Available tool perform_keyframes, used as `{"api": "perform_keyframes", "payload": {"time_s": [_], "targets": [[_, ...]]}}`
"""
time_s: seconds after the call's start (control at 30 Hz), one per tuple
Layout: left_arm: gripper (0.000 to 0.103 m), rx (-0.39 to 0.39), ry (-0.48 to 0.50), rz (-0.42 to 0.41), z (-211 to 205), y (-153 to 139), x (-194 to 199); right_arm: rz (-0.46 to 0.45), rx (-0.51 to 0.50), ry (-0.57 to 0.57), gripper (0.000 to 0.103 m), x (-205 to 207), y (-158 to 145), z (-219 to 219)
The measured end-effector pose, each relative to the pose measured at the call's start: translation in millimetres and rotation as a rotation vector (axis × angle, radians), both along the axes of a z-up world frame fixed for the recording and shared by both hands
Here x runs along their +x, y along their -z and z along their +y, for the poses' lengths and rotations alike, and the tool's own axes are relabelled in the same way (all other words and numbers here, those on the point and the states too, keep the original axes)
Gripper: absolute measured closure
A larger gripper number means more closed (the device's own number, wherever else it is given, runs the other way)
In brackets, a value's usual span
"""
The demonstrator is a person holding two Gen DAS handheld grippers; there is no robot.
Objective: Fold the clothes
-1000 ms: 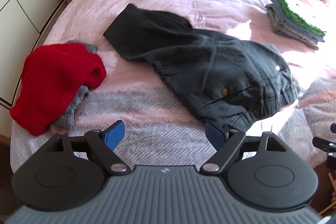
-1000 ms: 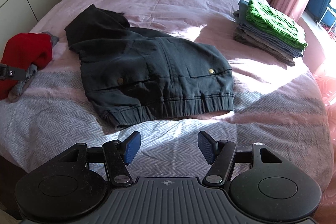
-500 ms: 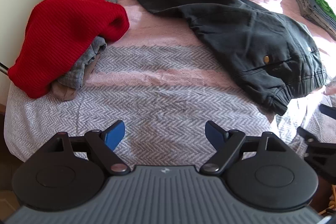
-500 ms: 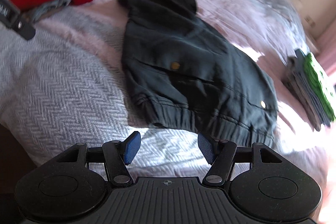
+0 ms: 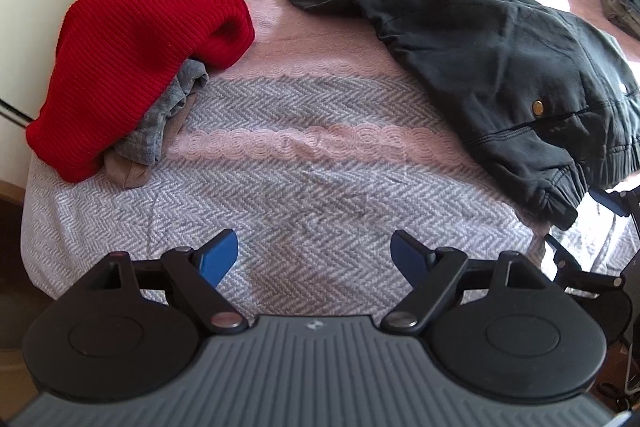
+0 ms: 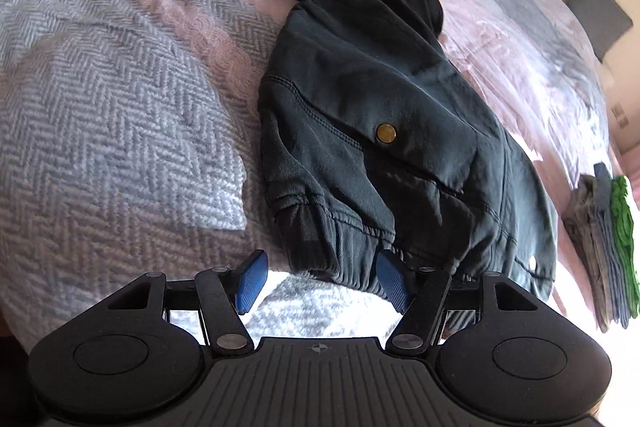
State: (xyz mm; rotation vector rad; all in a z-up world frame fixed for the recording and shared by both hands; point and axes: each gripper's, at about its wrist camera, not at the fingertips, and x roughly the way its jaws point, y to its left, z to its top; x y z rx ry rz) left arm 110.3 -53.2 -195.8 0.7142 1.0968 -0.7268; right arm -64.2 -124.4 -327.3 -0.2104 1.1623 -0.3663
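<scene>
The right hand-held gripper (image 6: 318, 281) hangs spread wide and holding nothing, its blue pads (image 6: 250, 281) at the elastic hem of the dark jacket (image 6: 384, 131), the hem's corner between them. The left hand-held gripper (image 5: 314, 259), equally released, hovers over bare herringbone bedspread (image 5: 280, 195), apart from the jacket. The jacket lies crumpled on the bed. Beyond it on one side sits a red knit (image 5: 132, 59) atop grey clothes (image 5: 160, 127); on the other, a folded stack (image 6: 604, 251).

Both grippers have dropped toward the bed; the right gripper (image 6: 319, 281) now reaches the jacket's (image 6: 384, 131) hem.
</scene>
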Motion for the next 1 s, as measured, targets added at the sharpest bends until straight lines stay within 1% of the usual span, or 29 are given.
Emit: {"api": "perform_keyframes", "payload": {"time_s": [0.3, 0.4, 0.43, 0.47, 0.5, 0.53, 0.6, 0.63, 0.7, 0.77, 0.83, 0.87, 0.93, 1.0], "targets": [[0.022, 0.007, -0.048, -0.017, -17.1, -1.4, -11.7, -0.011, -0.063, -0.142, 0.039, -0.4, 14.1, -8.9], [0.022, 0.012, -0.066, -0.022, -18.7, -0.9, -14.1, -0.037, -0.038, -0.161, 0.040, 0.3, 10.2, -15.4], [0.022, 0.014, -0.073, -0.024, -18.9, -0.8, -14.7, -0.047, -0.026, -0.164, 0.046, 0.6, 8.1, -18.3], [0.022, 0.016, -0.082, -0.025, -18.7, -0.9, -15.3, -0.056, -0.014, -0.167, 0.060, 0.8, 6.0, -21.2], [0.022, 0.018, -0.092, -0.026, -18.2, -1.4, -15.9, -0.066, -0.001, -0.171, 0.083, 1.1, 4.0, -24.0], [0.022, 0.020, -0.102, -0.027, -17.7, -1.9, -16.6, -0.076, 0.011, -0.174, 0.086, 1.3, 1.9, -26.9], [0.022, 0.023, -0.120, -0.032, -16.6, -3.9, -18.7, -0.096, 0.036, -0.181, 0.089, 1.9, -2.3, -32.6], [0.022, 0.026, -0.130, -0.035, -16.9, -5.2, -20.0, -0.126, 0.075, -0.153, 0.090, 1.2, -11.6, -41.4], [0.022, 0.030, -0.145, -0.040, -19.4, -7.7, -23.0, -0.255, 0.256, 0.008, 0.091, -6.7, -56.1, -84.5], [0.022, 0.033, -0.158, -0.047, -25.5, -10.9, -27.6, -0.409, 0.430, 0.179, 0.091, -23.1, -104.7, -139.7], [0.022, 0.030, -0.166, -0.052, -34.9, -14.5, -34.5, -0.575, 0.567, 0.345, 0.091, -47.2, -153.2, -205.4], [0.022, 0.024, -0.166, -0.054, -41.1, -16.5, -38.8, -0.654, 0.604, 0.420, 0.091, -61.3, -173.1, -239.8], [0.022, 0.010, -0.161, -0.055, -55.2, -20.0, -48.6, -0.800, 0.638, 0.567, 0.091, -89.7, -205.3, -310.1], [0.022, -0.005, -0.146, -0.056, -71.0, -21.5, -60.6, -0.888, 0.633, 0.748, 0.090, -114.5, -218.8, -378.1]]}}
